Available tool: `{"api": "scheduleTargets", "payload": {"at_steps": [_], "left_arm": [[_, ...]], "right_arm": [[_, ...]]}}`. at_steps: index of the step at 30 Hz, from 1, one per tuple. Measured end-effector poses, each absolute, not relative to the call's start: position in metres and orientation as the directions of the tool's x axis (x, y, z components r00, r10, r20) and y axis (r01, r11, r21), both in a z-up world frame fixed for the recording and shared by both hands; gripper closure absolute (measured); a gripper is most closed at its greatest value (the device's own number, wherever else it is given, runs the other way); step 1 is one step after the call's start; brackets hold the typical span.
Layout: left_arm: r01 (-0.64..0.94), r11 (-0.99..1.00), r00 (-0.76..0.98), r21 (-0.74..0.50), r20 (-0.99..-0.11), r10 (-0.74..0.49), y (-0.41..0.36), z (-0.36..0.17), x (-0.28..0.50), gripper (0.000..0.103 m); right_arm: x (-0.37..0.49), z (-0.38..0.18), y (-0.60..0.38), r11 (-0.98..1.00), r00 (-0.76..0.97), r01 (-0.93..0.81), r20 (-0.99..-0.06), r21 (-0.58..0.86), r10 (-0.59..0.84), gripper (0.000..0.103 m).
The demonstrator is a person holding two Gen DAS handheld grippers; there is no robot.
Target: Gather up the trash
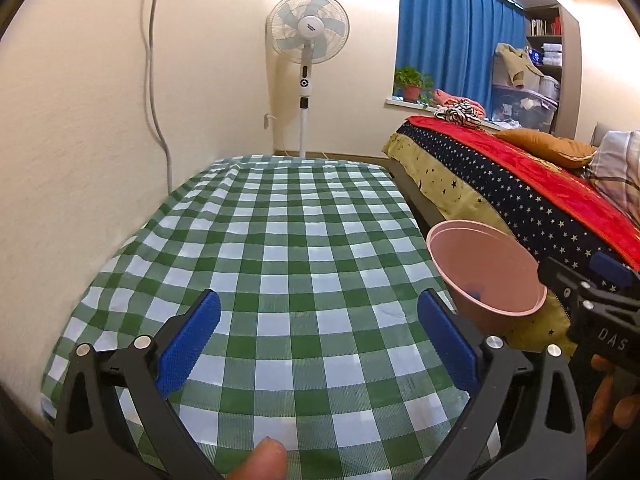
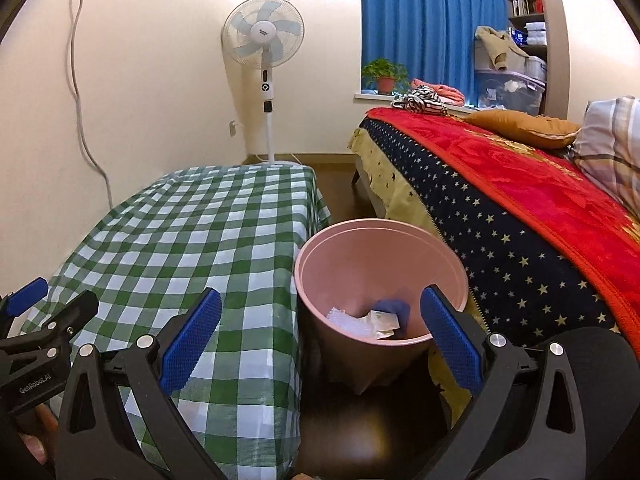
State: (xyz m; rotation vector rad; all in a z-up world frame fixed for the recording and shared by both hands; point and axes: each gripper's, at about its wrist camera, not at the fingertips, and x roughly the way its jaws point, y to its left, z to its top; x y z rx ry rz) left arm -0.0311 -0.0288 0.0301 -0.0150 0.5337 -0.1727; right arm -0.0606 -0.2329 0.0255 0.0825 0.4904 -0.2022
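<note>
Trash, crumpled white paper and a blue scrap (image 2: 370,320), already lies in the bottom of the round pink plastic bin (image 2: 380,240), which stands on the dark floor just ahead of my right gripper (image 2: 320,334), between the table's edge and the bed. My right gripper's jaws are wide apart and empty; my left gripper (image 1: 318,338) is likewise spread with nothing between its pads, hovering over the green-and-white checked tablecloth (image 1: 280,220), where I can see no litter left.

The risk, as I judge it, is knocking the light bin over with my right fingers, spilling what is inside. The starry dark bedspread with its red blanket (image 2: 520,216) crowds the bin's right side, leaving little room. A white pedestal fan (image 2: 264,40) stands well ahead, out of the way.
</note>
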Motion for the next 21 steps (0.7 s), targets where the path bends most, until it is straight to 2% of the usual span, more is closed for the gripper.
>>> {"api": "scheduleTargets", "payload": {"at_steps": [21], "left_arm": [[0.138,0.984,0.829,-0.112,-0.531,-0.177,-0.029,0.019,-0.020,0.008]], "right_arm": [[-0.050,0.021,-0.234,0.978,0.862,0.208,-0.478,0.028,-0.170,0.005]]}}
